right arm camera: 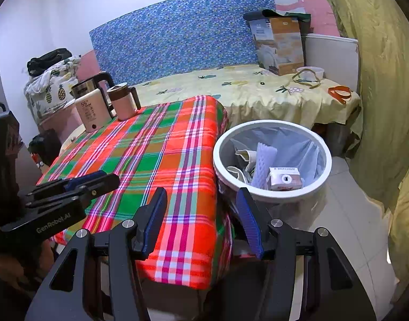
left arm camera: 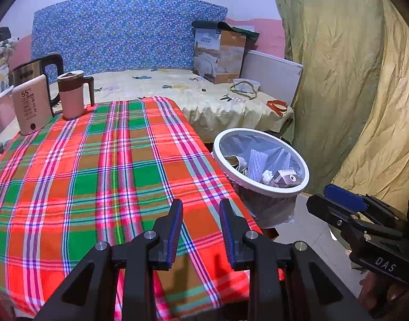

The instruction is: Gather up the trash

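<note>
Trash sits in the bin [right arm camera: 271, 157], which stands on the floor just beside the table's [left arm camera: 102, 165] right edge: a small carton [right arm camera: 284, 179], a ribbed foam sleeve [right arm camera: 264, 160] and crumpled paper lie inside its liner. Beyond the bin is a bed [left arm camera: 193, 93]. At the table's far left corner, well apart from the bin, stand a mug [left arm camera: 73, 93], a kettle [left arm camera: 35, 72] and a flat device [left arm camera: 31, 104] marked 55. The left gripper [left arm camera: 201, 211] hovers over the table's near edge, left of the bin, jaws narrowly parted and empty. The right gripper [right arm camera: 201, 203] hangs over the table's corner just before the bin, jaws moderately apart, holding nothing.
</note>
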### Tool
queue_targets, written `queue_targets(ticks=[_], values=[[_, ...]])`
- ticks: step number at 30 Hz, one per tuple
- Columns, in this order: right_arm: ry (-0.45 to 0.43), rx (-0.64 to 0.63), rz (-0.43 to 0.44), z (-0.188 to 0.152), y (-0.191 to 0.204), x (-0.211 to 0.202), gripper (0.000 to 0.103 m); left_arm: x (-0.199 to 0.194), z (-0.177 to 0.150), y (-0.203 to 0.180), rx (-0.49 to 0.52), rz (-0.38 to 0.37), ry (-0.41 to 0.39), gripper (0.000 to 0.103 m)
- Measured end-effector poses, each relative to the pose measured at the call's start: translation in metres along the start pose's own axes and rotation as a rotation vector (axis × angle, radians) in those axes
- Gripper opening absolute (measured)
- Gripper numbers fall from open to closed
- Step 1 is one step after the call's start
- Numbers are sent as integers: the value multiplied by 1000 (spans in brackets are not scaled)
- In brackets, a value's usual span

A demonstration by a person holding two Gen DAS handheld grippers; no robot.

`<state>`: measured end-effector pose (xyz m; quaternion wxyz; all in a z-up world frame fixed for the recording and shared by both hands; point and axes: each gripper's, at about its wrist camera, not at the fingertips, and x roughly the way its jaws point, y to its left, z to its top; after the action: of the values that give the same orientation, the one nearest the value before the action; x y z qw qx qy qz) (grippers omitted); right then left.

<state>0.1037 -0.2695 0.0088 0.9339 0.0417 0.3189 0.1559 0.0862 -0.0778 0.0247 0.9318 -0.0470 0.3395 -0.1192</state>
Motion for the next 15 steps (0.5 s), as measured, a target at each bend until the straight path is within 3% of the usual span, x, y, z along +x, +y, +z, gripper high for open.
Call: queue_targets(ticks=[15], values=[[-8,-8,1,-5,6,-7,56,-13,-13,1,-4,16,7,28]])
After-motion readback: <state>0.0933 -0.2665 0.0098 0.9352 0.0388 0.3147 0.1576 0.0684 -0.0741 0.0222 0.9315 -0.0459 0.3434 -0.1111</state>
